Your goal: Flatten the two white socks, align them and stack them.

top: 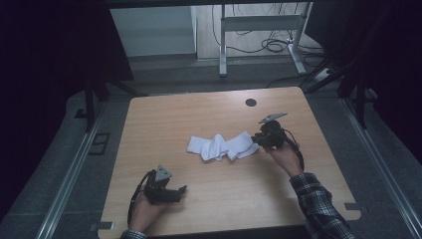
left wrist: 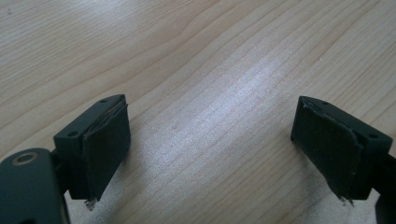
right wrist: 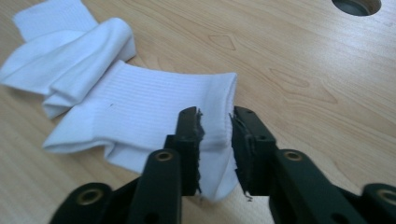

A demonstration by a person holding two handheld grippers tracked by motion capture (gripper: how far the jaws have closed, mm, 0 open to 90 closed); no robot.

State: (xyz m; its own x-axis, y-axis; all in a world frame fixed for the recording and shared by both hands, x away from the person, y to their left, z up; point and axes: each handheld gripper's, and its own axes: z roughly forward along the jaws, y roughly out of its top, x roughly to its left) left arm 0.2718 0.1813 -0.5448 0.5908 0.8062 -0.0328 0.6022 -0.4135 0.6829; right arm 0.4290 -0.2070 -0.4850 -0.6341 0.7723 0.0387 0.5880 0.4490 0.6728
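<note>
The white socks (top: pixel 223 147) lie crumpled mid-tabletop (top: pixel 209 199), one sock's cuff end pinched between the jaws of the right tool (right wrist: pixel 215 135), while the left tool (left wrist: pixel 210 140) rests well apart near the front edge, jaws spread wide.

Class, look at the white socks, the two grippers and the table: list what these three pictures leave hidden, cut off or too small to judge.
- Socks: in the high view too small to tell how many lie bunched together.
- Sock cuff: in the right gripper view its lower end is hidden behind the right gripper; the jaws flank it, firm clamping unclear.
- Left gripper: its body is cut off by the left gripper view's bottom edge.
- Table: near edge dark in the high view.
</note>
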